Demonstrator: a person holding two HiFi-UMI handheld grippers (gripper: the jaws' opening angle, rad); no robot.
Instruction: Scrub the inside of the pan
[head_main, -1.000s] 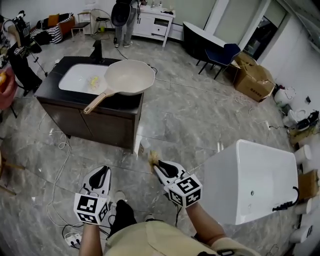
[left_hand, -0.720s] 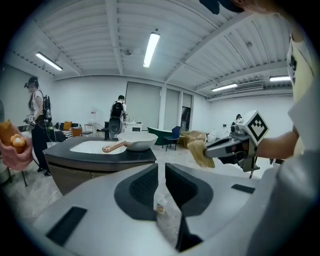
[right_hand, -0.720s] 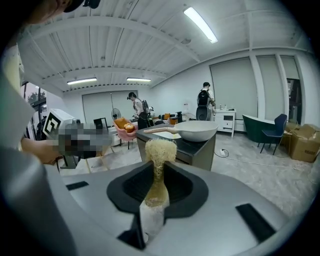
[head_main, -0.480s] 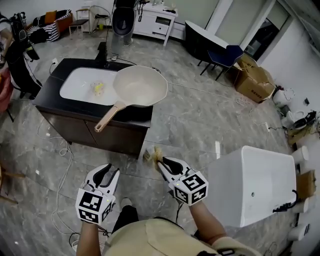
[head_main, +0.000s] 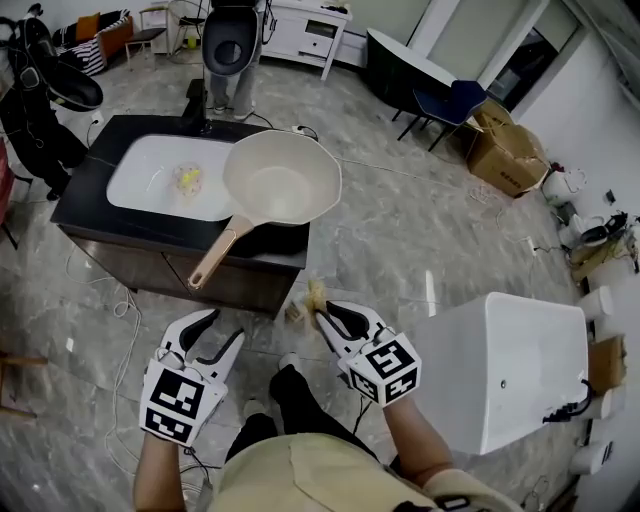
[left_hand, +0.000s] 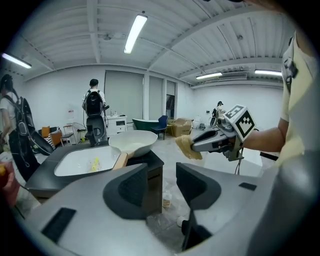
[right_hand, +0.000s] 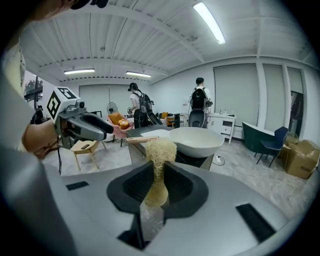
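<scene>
Far left on the dark desk (head_main: 180, 232), a white sink (head_main: 140, 165) with a small yellow lump (head_main: 188, 180) in it; too small to tell what it is. Left claw (head_main: 218, 330) hangs low in front of the desk, well apart from everything; its jaws have just been opening, stand wide and have nothing between them. Next right, the pan (head_main: 283, 180): cream, deep-walled, at the desk's right end beside the sink, bowl reaching toward the corner, tan handle (head_main: 215, 262) sticking out past the front edge toward the person. Judged stiff and moderately heavy, with a smooth coating that would slide under a pad; the handle is the sensible hold, around its middle, for the free left claw to steady the pan while the other scrubs. Perched near the edge, it could tip or skid if pushed hard. Right claw (head_main: 325, 312) is clamped on a straw-coloured scrubber (head_main: 316, 295), short of the desk and not touching the pan. The scrubber looks light, soft and fibrous; pinched at its lower end, its top fans out and will likely flatten under pressure. Hard to make out: whether the pan's floor is soiled, what the pan rests on underneath, and the scrubber's held end, which is buried between the pads.
</scene>
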